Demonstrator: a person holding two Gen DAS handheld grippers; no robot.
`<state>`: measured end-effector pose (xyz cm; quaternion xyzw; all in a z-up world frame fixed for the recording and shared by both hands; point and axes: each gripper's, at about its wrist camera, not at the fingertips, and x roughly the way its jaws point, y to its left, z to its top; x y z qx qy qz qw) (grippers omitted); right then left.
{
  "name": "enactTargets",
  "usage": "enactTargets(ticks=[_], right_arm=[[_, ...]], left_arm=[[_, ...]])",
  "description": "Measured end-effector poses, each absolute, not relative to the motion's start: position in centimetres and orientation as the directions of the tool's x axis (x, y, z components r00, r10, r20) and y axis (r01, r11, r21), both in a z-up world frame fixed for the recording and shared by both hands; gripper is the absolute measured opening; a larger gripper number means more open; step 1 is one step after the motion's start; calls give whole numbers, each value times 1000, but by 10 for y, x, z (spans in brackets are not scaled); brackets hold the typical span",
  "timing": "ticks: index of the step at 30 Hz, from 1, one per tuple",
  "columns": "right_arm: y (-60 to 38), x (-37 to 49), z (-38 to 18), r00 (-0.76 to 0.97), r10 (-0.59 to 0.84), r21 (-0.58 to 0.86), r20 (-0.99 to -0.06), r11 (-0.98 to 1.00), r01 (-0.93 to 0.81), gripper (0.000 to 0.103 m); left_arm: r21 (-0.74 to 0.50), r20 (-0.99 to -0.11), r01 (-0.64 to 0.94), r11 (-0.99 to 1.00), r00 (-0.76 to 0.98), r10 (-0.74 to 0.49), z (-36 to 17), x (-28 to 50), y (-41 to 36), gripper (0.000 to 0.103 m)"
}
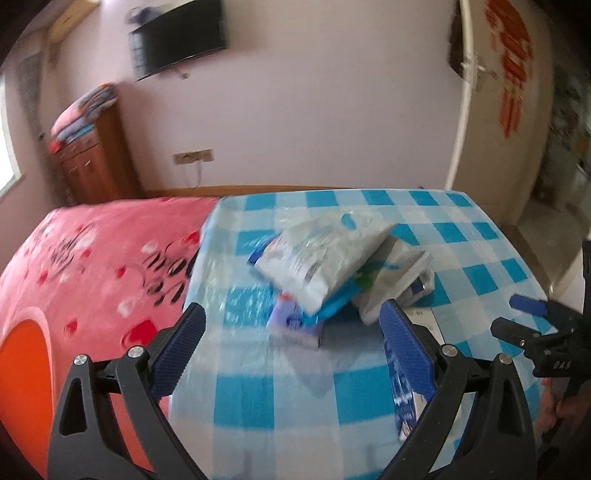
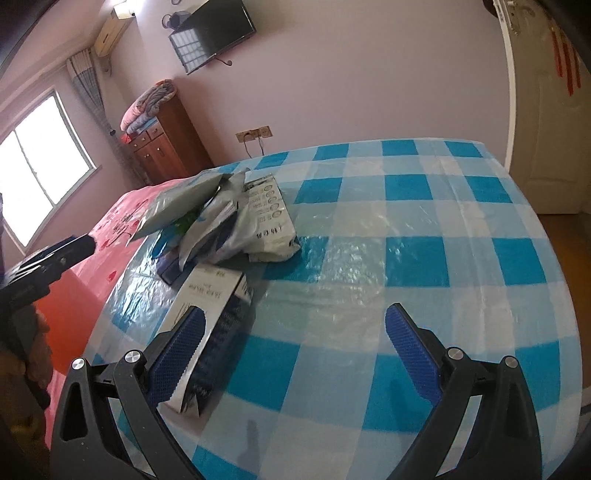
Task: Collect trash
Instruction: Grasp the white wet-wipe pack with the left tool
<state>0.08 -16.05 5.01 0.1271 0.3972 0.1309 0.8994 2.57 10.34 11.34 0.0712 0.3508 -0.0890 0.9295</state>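
A heap of trash lies on the blue-checked sheet point(image 1: 280, 406): grey-white plastic bags point(image 1: 325, 254) on top, and a small purple-white packet point(image 1: 295, 326) underneath at the front. In the right wrist view the bags point(image 2: 229, 218) are piled behind a white carton with a dark blue side point(image 2: 210, 306). My left gripper point(image 1: 291, 314) is open just short of the heap, with the carton point(image 1: 406, 391) by its right finger. My right gripper point(image 2: 295, 315) hangs open over bare sheet point(image 2: 406, 229), its left finger over the carton. Each gripper shows in the other's view: right gripper point(image 1: 515, 317), left gripper point(image 2: 55, 258).
A pink patterned blanket point(image 1: 92, 266) covers the bed to the left of the sheet. A wooden cabinet point(image 2: 166, 144) with folded quilts stands against the far wall, under a wall television point(image 2: 210, 33). A white door point(image 2: 546, 110) is at the right, and a window point(image 2: 40, 166) at the left.
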Motion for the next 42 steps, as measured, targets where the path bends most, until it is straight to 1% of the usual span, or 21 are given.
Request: enactTargets(ticks=[2, 7, 11, 13, 16, 21, 24, 28, 34, 40, 41, 42], right_arm=[[-158, 10, 52, 641, 353, 337, -681, 929, -154, 97], [-147, 28, 57, 626, 390, 345, -676, 917, -198, 97], [-141, 42, 57, 603, 422, 358, -677, 905, -230, 97], [-138, 49, 55, 588, 437, 368, -681, 898, -241, 97], [-136, 58, 52, 575, 453, 382, -682, 890, -249, 97], [-134, 70, 46, 549, 488, 420, -678, 871, -255, 97], [-132, 75, 45, 547, 495, 422, -675, 867, -264, 97], [-128, 80, 44, 544, 506, 422, -669, 861, -283, 97], [-126, 85, 40, 548, 510, 419, -662, 859, -294, 97], [-126, 86, 40, 571, 516, 417, -639, 856, -307, 97], [-126, 85, 40, 575, 519, 416, -632, 854, -313, 96], [-125, 84, 41, 578, 522, 414, -627, 852, -321, 92]], left_arm=[[82, -676, 274, 958, 721, -149, 114, 41, 97, 96], [174, -710, 414, 894, 682, -177, 111, 77, 76, 96], [200, -756, 520, 831, 621, -206, 103, 98, 62, 96], [187, -774, 548, 816, 593, -221, 100, 107, 61, 96], [156, -795, 570, 807, 557, -241, 96, 119, 61, 96], [146, -819, 611, 778, 516, -252, 85, 133, 53, 96], [141, -818, 606, 783, 517, -252, 82, 139, 54, 96], [84, -815, 593, 801, 503, -287, 83, 147, 61, 96], [29, -796, 575, 818, 508, -328, 84, 148, 67, 95], [6, -784, 575, 818, 510, -352, 85, 140, 67, 95], [6, -784, 577, 817, 510, -355, 85, 137, 66, 95], [3, -783, 580, 815, 508, -358, 85, 136, 65, 95]])
